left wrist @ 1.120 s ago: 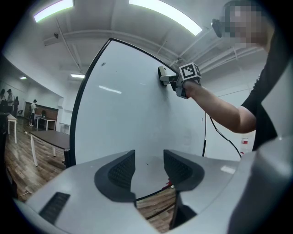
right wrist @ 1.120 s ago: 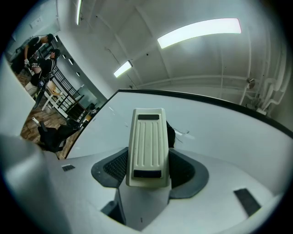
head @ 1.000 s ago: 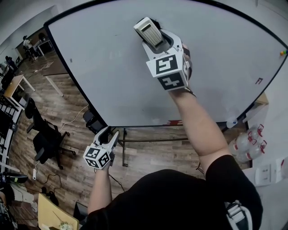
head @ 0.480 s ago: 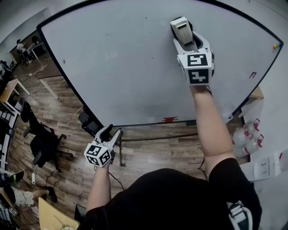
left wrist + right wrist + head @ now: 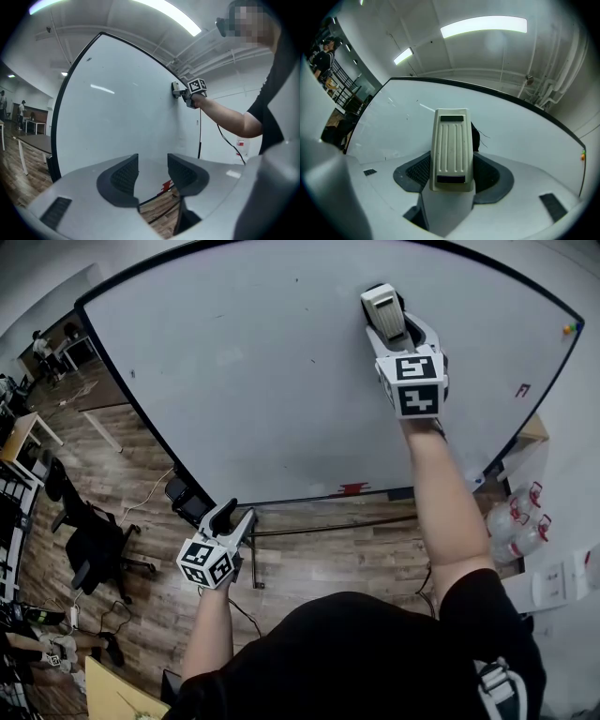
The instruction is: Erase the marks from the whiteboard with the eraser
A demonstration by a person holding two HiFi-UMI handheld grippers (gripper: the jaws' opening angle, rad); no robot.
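The big whiteboard (image 5: 253, 362) fills the upper part of the head view and looks almost clean. A small red mark (image 5: 522, 390) shows near its right edge and a tiny dark dot (image 5: 131, 374) near its left edge. My right gripper (image 5: 390, 322) is shut on the cream ribbed eraser (image 5: 383, 304), pressed against the board's upper right. In the right gripper view the eraser (image 5: 451, 150) sits between the jaws of that gripper (image 5: 452, 161), with thin dark strokes (image 5: 485, 136) beside it. My left gripper (image 5: 234, 517) hangs low, off the board, open and empty (image 5: 152, 166).
A red item (image 5: 354, 489) lies on the board's bottom ledge, with coloured magnets (image 5: 568, 329) at the top right corner. Water jugs (image 5: 514, 526) stand right of the board. On the wood floor to the left are an office chair (image 5: 94, 535) and desks (image 5: 23, 432).
My right gripper carried the eraser rightwards across the board, from upper middle to upper right, then nearly stopped. The left gripper stayed low and open.
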